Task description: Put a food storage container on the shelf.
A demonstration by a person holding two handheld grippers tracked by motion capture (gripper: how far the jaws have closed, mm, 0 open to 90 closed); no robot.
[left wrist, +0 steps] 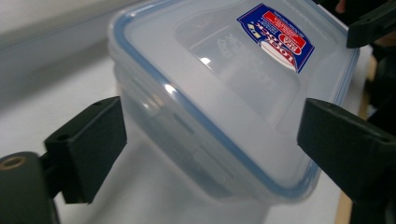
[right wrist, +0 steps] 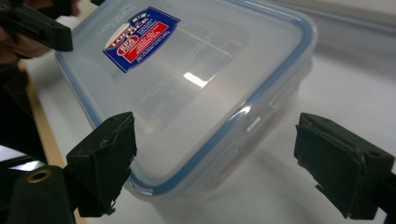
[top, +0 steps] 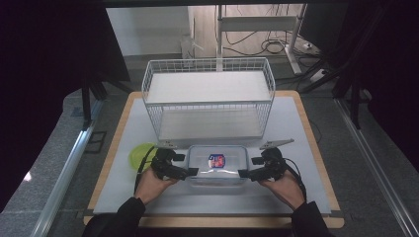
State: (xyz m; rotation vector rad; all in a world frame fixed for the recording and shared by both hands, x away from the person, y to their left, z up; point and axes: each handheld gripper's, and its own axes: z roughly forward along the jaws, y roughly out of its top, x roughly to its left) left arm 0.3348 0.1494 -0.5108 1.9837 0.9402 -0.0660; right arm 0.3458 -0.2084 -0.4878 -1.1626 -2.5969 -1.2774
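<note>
A clear plastic container [top: 217, 165] with a blue-sealed lid and a red and blue label [top: 217, 160] stands on the white mat near the front of the table. My left gripper [top: 190, 173] is at its left end and my right gripper [top: 244, 174] at its right end, each held in a hand. In the left gripper view the left gripper [left wrist: 210, 149] is open, with the container [left wrist: 224, 93] reaching in between jaws that stand apart from its walls. In the right gripper view the right gripper [right wrist: 233, 154] likewise straddles a corner of the container [right wrist: 187, 79] without pressing on it.
A white wire basket [top: 207, 98] with two shelves stands just behind the container. A yellow-green round dish [top: 141, 155] lies to the left of my left gripper. The white mat [top: 296, 128] rests on a wooden board whose edge [top: 316, 148] runs along the right.
</note>
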